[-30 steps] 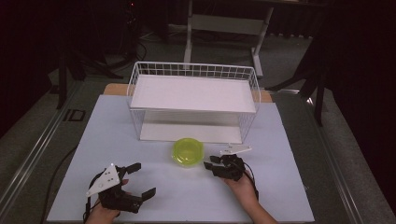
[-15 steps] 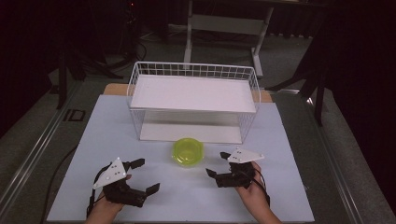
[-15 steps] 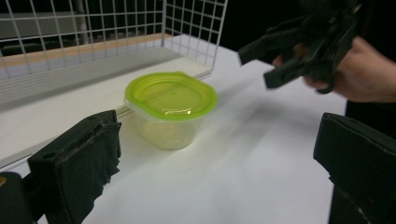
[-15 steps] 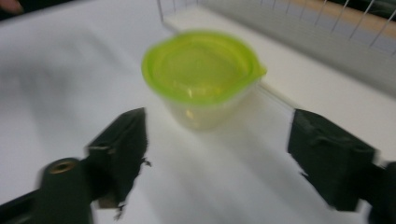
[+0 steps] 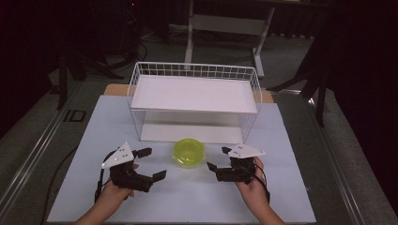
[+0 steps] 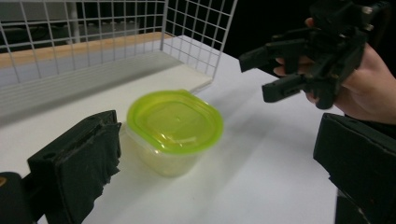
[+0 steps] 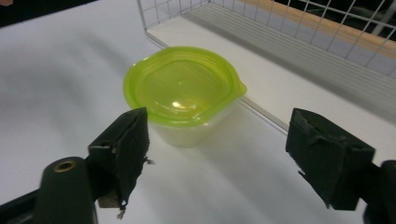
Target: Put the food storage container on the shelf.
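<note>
We hold our left gripper (image 5: 152, 163) low over the white table (image 5: 89, 140) with its jaws spread wide and nothing between them. The lidded container (image 5: 189, 152), a clear tub under a lime-green lid (image 6: 175, 122), sits just ahead of it and a little to its right, apart from both jaws. In the left gripper view the tub (image 6: 173, 131) stands just past the left-hand jaw, not between the pair.

Our right gripper (image 5: 218, 158) is likewise wide open and empty, its jaws aimed toward the container from the other side. In the right gripper view the tub (image 7: 184, 95) lies ahead of the open jaws, nearer the left-hand one, clear of both.

Beyond the container, farther from both grippers, stands a white wire basket rack (image 5: 195, 103) with a white shelf; the tub sits just in front of its lower edge.

We can read no brand, label or writing on the lid, the tub or the grippers.
</note>
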A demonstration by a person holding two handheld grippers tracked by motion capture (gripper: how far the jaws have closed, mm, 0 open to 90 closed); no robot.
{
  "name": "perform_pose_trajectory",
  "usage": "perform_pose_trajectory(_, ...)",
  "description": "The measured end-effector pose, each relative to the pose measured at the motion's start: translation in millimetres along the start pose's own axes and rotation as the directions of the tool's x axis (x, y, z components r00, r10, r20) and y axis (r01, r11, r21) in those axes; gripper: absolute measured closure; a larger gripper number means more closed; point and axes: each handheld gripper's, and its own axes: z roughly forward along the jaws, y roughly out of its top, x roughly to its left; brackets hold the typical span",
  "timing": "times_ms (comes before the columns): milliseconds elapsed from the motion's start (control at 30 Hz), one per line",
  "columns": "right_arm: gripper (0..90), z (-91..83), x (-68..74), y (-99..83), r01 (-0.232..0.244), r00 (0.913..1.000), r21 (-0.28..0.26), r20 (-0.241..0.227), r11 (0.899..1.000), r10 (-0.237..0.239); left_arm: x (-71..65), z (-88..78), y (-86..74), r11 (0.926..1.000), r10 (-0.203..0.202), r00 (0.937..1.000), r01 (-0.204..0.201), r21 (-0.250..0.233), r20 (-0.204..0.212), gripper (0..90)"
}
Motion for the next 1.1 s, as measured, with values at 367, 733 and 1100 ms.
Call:
perform_pose_trajectory(367, 14.5, 14.8, -5.0, 15.8, -0.041, 0.9991, -0.013, -0.013, 0.999, 0.041, 17.2, 30.5, 22.4, 0.9985, -0.033, 0.9994, 0.033, 0.045, -0.006, 1.6)
perform_pose_trajectory(733, 12.4, 35.4, -13.7, 25.1, -0.159, 0.9873, -0.018, 0.008, 0.987, 0.159, 36.4, 59.7, 15.4, 0.9862, -0.109, 0.9930, 0.113, 0.120, -0.047, 7.3)
perform_pose_trajectory(1100, 27.4, 59.7, -17.8, 13.2, -0.259, 0.9658, 0.058, 0.013, 0.964, 0.259, 55.4, 76.4, -3.6, 0.9363, -0.271, 0.9561, 0.289, 0.200, -0.110, 24.5)
